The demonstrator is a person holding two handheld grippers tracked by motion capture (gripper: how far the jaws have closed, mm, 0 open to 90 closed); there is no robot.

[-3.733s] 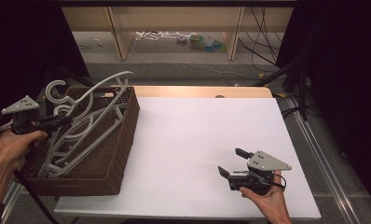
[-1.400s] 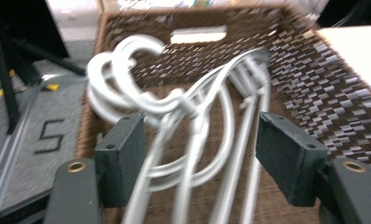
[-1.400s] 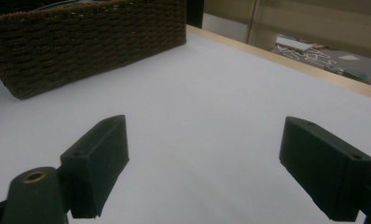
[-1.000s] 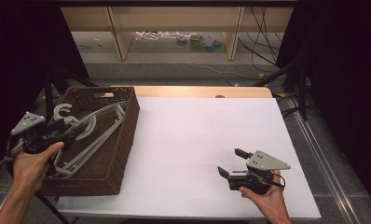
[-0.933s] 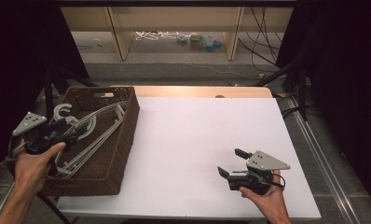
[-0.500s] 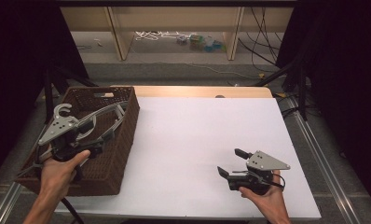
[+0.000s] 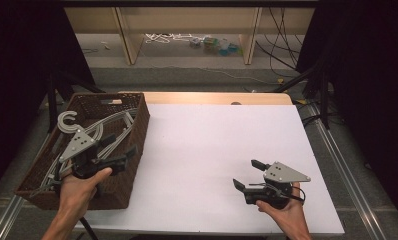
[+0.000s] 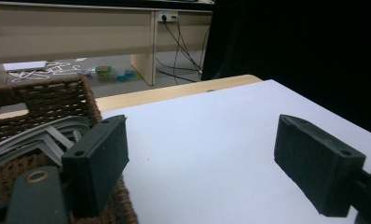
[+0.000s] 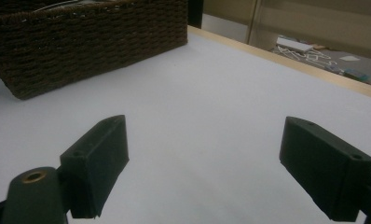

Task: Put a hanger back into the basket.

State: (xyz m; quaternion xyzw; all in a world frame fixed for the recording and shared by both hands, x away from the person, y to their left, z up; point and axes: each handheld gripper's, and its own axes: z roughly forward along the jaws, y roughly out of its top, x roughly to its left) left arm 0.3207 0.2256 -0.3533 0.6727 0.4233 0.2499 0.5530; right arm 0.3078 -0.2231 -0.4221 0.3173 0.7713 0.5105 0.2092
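Moved: left gripper shifted from hangers toward basket rim.
Jaws: both wide apart, empty.
Right gripper: idle.
Next: regrasp one hanger.

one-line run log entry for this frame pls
left gripper: open, empty, over brown wicker basket edge | right gripper: open, empty, on white table | grey plastic hangers: in basket

A dark brown woven wicker basket holds pale grey plastic hangers, the table's flat sheet is plain white with a light wooden edge, and both grippers' jaws are matt black.
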